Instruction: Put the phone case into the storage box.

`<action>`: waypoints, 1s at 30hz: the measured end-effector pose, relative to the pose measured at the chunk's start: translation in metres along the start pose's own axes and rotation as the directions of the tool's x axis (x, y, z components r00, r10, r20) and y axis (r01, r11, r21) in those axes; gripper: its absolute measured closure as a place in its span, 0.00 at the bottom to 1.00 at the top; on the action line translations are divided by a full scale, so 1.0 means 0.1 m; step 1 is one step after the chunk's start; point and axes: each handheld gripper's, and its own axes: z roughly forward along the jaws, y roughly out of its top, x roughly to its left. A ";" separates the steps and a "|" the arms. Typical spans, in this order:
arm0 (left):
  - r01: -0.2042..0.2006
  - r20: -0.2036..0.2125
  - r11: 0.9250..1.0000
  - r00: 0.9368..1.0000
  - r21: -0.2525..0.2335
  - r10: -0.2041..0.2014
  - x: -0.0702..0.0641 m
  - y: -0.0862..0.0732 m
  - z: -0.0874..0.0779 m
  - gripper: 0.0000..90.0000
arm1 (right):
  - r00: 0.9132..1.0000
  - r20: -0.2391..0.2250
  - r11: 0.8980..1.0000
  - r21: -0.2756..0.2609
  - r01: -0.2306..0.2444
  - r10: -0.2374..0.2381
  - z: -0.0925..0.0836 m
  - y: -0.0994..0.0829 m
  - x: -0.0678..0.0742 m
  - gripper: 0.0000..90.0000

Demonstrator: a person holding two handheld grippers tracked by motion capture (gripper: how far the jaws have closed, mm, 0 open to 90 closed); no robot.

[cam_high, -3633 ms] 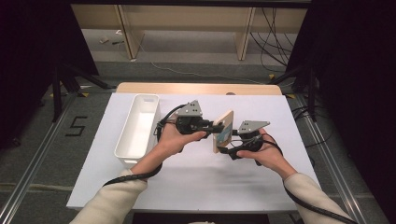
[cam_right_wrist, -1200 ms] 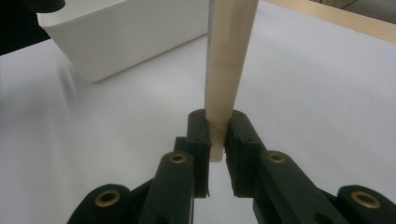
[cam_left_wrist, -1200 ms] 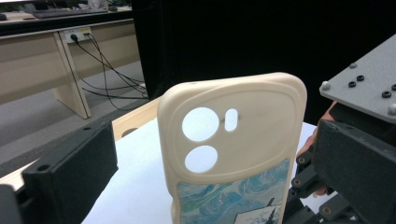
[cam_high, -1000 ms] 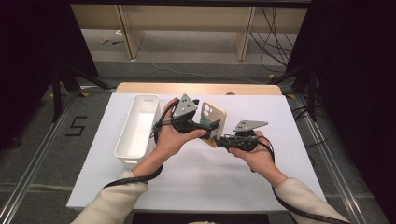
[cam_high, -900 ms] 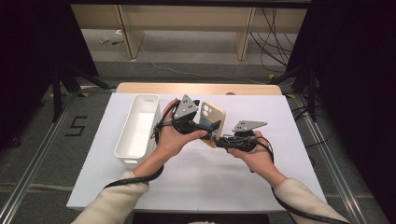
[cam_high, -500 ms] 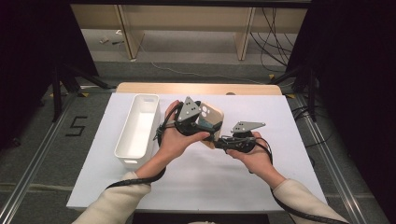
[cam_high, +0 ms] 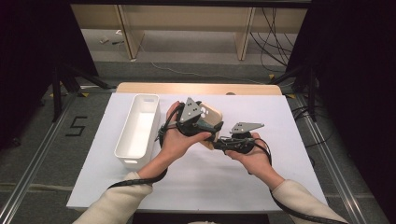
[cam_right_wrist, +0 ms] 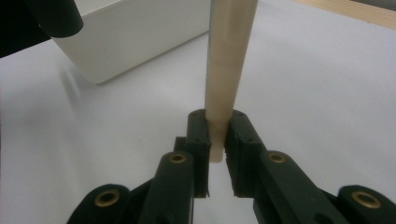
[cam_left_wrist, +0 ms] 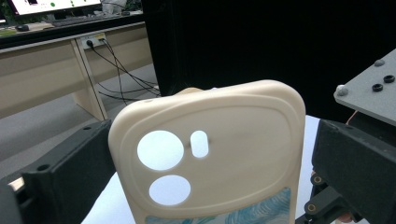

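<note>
Between the two sets of black jaws sat a cream-coloured, rounded-rectangle plastic phone case (cam_high: 211,122) with round camera cut-outs, held up off the white table cover (cam_high: 280,121) rather than lying on it.

Compared with a few seconds back, the case had been turned. Then it stood edge-on between the hands over the middle of the table; by this moment its flat face tilted up toward the high camera, and the left gripper (cam_high: 205,125) had rolled over the top of it. Over the last second, though, both hands pretty much sat tight.

The right gripper (cam_right_wrist: 217,135) was clamped hard on the case's thin bottom edge. In the right gripper view the case (cam_right_wrist: 229,56) rose straight up out of the two pads, pinched dead centre between them, with no gap either side.

The left gripper was a different story. In the left gripper view the case (cam_left_wrist: 210,154) filled the space between its jaws, face-on, one jaw beside each long edge. Honestly, I couldn't tell if the pads were pressing on those edges or just sitting next to them.

Off beyond the left jaws, a long white plastic bin (cam_high: 139,128) rested on the cover, well apart from the case.
</note>
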 end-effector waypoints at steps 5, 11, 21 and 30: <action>0.006 -0.012 1.000 1.000 0.000 -0.006 0.00 -0.02 0.01 0.00 | 1.000 0.003 1.000 0.002 -0.001 0.001 0.00 0.00 0.00 0.90; 0.014 -0.028 1.000 1.000 0.004 -0.014 0.00 -0.03 0.04 0.00 | 1.000 0.007 1.000 0.004 0.001 -0.001 0.00 0.00 0.01 0.90; 0.020 -0.042 1.000 0.999 0.010 -0.019 -0.01 -0.06 0.06 0.02 | 1.000 0.009 1.000 0.009 -0.002 0.002 0.01 -0.01 0.03 0.90; 0.026 -0.039 1.000 0.999 0.003 -0.026 -0.01 -0.06 0.06 0.06 | 1.000 0.009 1.000 0.007 0.003 -0.003 0.02 -0.01 0.03 0.90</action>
